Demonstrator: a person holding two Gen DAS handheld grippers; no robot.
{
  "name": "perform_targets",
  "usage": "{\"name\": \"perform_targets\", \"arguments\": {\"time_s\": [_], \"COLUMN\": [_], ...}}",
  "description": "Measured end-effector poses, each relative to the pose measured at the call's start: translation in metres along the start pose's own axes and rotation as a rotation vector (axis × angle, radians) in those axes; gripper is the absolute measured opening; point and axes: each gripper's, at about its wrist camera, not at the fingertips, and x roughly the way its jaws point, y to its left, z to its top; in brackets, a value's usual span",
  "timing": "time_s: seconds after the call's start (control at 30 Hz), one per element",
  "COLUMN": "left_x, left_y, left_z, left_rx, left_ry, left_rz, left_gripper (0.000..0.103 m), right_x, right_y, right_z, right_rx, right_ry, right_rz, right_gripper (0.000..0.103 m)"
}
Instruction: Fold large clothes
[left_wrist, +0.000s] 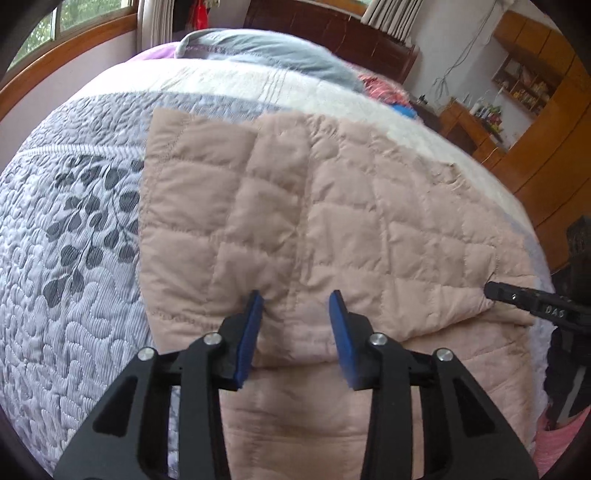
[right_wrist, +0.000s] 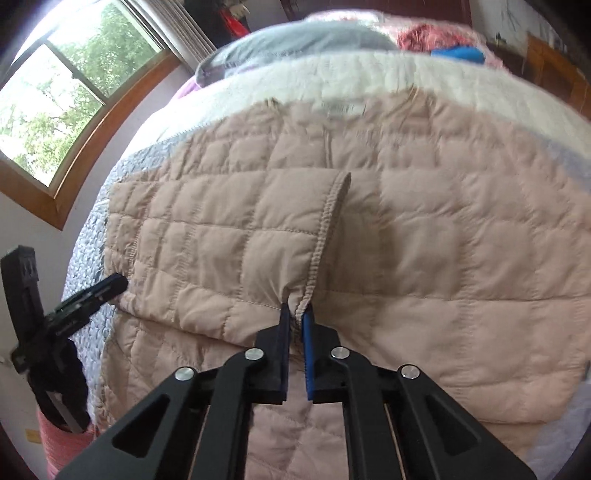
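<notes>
Your jacket (left_wrist: 332, 206) is a pale pink quilted one, stitched in squares, lying flat on the bed and reaching its near edge. One sleeve (right_wrist: 229, 240) is folded across the body, its stitched cuff (right_wrist: 325, 236) near the middle. The collar (right_wrist: 340, 107) points toward the head of the bed.

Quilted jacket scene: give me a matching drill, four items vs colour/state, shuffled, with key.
Items:
1. left gripper
2. right gripper
3. quilted jacket
4. bedspread

States:
A. beige-pink, sleeve folded across body
B. jaws apart, holding nothing
C. grey with dark leaf print
D. shut on sleeve cuff

Pairs: 1-B, 2-D, 3-A, 4-C
</notes>
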Motion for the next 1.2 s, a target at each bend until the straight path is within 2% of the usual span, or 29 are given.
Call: {"name": "perform_targets", "arguments": {"time_s": [0.17,0.33,0.43,0.53,0.7,0.9,0.97,1.03,1.1,1.2], "left_x": [-0.015,-0.017,-0.008,0.008,0.047,0.055,0.055,0.052,0.038,0.014], "left_y": [-0.016,-0.033,-0.042,-0.048,-0.045,-0.048,-0.048,-0.051,-0.052,-0.069], "left_z": [0.008,0.014,0.016,0.015,0.011,0.005,0.006,0.008,0.008,0.009], "left_rx": [0.014,0.035,0.044,0.05,0.057,0.099,0.1,0.104,0.101,0.13], "left_ry": [-0.057,-0.08,-0.073,-0.049,0.023,0.011,0.015,0.017,-0.002,-0.06], "left_rz": [0.007,-0.008,-0.007,0.006,0.049,0.084,0.094,0.105,0.11,0.067], "left_gripper": [0.033,0.03,0.03,0.03,0.029,0.03,0.03,0.03,0.028,0.029], "right_x": [-0.043,-0.081,-0.092,-0.09,-0.059,-0.029,-0.029,-0.037,-0.056,-0.083], "right_y": [-0.014,-0.054,-0.081,-0.1,-0.117,-0.125,-0.123,-0.121,-0.119,-0.108], "right_z": [-0.004,-0.012,-0.018,-0.025,-0.033,-0.04,-0.039,-0.039,-0.042,-0.045], "right_rx": [-0.009,0.046,0.099,0.135,0.157,0.168,0.162,0.165,0.173,0.155], "right_ry": [-0.076,-0.138,-0.146,-0.138,-0.078,-0.056,-0.055,-0.066,-0.113,-0.19], "right_rz": [-0.069,-0.169,-0.166,-0.169,-0.186,-0.187,-0.201,-0.206,-0.21,-0.186], "right_gripper": [0.006,0.006,0.006,0.006,0.006,0.007,0.007,0.012,0.015,0.015]}}
